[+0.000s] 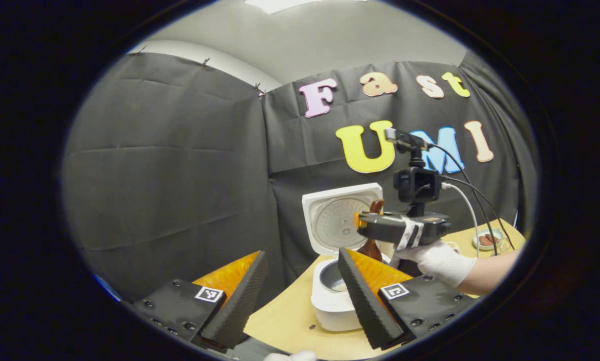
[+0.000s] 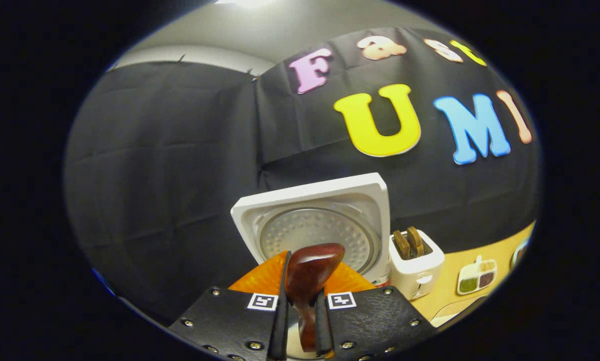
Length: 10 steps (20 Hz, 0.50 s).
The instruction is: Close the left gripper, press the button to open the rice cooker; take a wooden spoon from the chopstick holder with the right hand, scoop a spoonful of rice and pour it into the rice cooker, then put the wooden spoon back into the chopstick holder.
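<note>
The right gripper (image 2: pixel 300 311) has its jaws clamped on the wooden spoon (image 2: pixel 310 273), bowl raised just ahead of them over the rice cooker (image 2: pixel 325 225), whose lid stands open, likely for pouring. The left gripper (image 1: pixel 300 296) waits nearby, jaws apart.

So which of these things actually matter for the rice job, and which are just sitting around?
Part of the job:
- rice cooker, lid up
- wooden spoon, clamped in the right gripper
- left gripper, open

Just lying about:
- toaster
- sectioned dish
- small bowl
</note>
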Each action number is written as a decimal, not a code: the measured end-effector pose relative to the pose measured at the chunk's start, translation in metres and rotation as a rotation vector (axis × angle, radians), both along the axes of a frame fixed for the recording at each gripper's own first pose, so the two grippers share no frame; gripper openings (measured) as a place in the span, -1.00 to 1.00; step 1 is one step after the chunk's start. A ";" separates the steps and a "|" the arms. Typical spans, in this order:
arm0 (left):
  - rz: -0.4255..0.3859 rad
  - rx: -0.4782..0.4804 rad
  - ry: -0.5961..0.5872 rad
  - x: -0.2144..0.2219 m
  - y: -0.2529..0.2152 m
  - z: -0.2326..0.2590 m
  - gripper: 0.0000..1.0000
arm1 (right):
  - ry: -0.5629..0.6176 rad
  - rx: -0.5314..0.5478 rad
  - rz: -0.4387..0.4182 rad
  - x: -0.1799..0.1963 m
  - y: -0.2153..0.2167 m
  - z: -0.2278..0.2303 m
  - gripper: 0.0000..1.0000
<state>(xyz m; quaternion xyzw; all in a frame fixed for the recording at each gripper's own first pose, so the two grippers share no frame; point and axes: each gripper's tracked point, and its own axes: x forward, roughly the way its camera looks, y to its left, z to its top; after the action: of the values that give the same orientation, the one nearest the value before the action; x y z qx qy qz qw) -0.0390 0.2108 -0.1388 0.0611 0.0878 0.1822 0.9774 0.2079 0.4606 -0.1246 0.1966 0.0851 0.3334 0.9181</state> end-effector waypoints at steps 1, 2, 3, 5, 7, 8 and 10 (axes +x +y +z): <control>-0.007 -0.002 -0.003 0.001 -0.004 0.001 1.00 | 0.083 0.100 -0.011 0.002 -0.010 0.002 -0.56; -0.016 0.000 -0.003 0.003 -0.007 0.003 0.90 | 0.143 0.183 -0.026 0.006 -0.020 0.006 -0.56; -0.025 0.007 -0.003 0.004 -0.012 0.006 0.90 | 0.194 0.259 -0.043 0.012 -0.033 0.008 -0.56; -0.043 0.018 -0.008 0.005 -0.020 0.008 0.90 | 0.218 0.311 -0.082 0.019 -0.056 0.010 -0.56; -0.062 0.008 -0.006 0.010 -0.029 0.009 0.90 | 0.234 0.353 -0.114 0.023 -0.080 0.011 -0.57; -0.073 0.003 -0.004 0.012 -0.033 0.007 0.90 | 0.250 0.387 -0.132 0.025 -0.094 0.011 -0.56; -0.098 0.000 -0.005 0.017 -0.046 0.009 1.00 | 0.244 0.401 -0.183 0.033 -0.127 0.011 -0.57</control>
<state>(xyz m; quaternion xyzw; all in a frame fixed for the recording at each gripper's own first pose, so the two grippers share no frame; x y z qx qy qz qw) -0.0216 0.1649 -0.1297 0.0651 0.0821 0.1344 0.9854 0.2407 0.3335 -0.1132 0.4202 0.1091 0.2329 0.8702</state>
